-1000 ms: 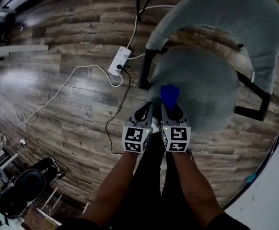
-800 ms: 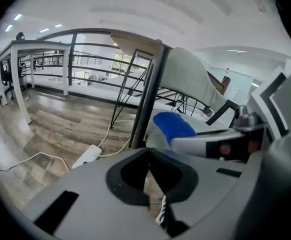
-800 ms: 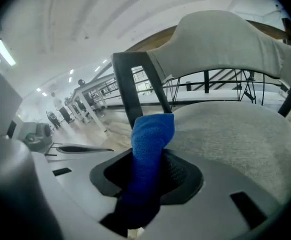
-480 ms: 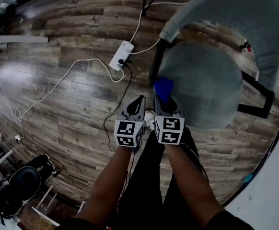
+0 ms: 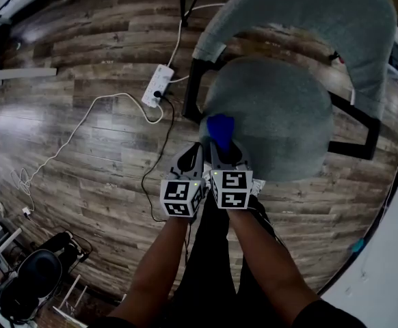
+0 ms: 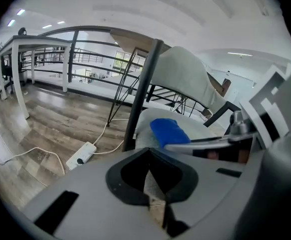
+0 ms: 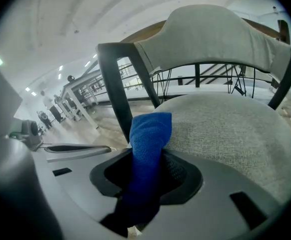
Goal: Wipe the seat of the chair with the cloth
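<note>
Blue cloth [image 7: 149,134] clamped in the right hand-held gripper [image 7: 144,176], whose jaws are pressed tight on its lower half. The free end juts forward past the jaw tips to the near-left rim of the grey upholstered chair seat [image 7: 225,129], apparently touching the fabric. The cloth's long axis runs along the jaws and points away from the person, toward the chair's curved backrest [image 7: 210,31]. Just to the left, the left hand-held gripper [image 6: 153,184] hangs beside the seat's edge, its jaws closed together on nothing. The wipe looks to be at its start or at the near end of a stroke, since nearly all of the seat lies ahead and to the right of the cloth. The next move would call for pressing the cloth down and sweeping it forward and rightward across the cushion. A white power strip [image 5: 156,85] lies on the wood floor [image 5: 103,46], ahead and left of the left gripper.
</note>
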### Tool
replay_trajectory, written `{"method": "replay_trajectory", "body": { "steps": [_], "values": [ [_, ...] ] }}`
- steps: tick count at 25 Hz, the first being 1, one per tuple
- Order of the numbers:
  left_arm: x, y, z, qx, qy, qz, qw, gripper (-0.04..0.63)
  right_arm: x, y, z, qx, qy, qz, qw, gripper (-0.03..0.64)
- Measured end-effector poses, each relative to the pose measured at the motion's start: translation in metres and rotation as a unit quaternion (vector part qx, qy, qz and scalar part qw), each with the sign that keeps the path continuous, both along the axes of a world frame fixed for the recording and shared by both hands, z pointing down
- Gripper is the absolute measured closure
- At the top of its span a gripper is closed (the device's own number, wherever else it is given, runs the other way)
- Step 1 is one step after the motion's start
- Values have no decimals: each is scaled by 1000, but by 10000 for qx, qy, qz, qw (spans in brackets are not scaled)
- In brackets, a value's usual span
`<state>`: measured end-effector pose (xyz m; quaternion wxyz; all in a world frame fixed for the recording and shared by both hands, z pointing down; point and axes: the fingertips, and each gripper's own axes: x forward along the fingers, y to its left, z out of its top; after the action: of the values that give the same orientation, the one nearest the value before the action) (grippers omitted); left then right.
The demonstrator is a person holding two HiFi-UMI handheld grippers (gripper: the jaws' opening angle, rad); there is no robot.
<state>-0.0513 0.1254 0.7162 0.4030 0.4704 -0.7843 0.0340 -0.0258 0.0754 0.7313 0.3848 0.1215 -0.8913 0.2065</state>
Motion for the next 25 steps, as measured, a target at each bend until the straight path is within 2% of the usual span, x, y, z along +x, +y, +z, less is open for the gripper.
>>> {"method": "replay_trajectory", "body": {
  "steps": [7, 12, 25],
  "values": [
    [27, -14, -2, -59, 70, 71, 9999, 594, 22, -19, -3, -132, -30, 331, 9994, 474],
    [46, -33, 3, -88, 93, 303, 9995, 594, 58, -57, 0, -443, -11, 865, 9953, 474],
    [97, -85, 2, -1, 136, 769, 9969, 594, 129, -108, -3, -178, -117, 1197, 9926, 474]
  ]
}}
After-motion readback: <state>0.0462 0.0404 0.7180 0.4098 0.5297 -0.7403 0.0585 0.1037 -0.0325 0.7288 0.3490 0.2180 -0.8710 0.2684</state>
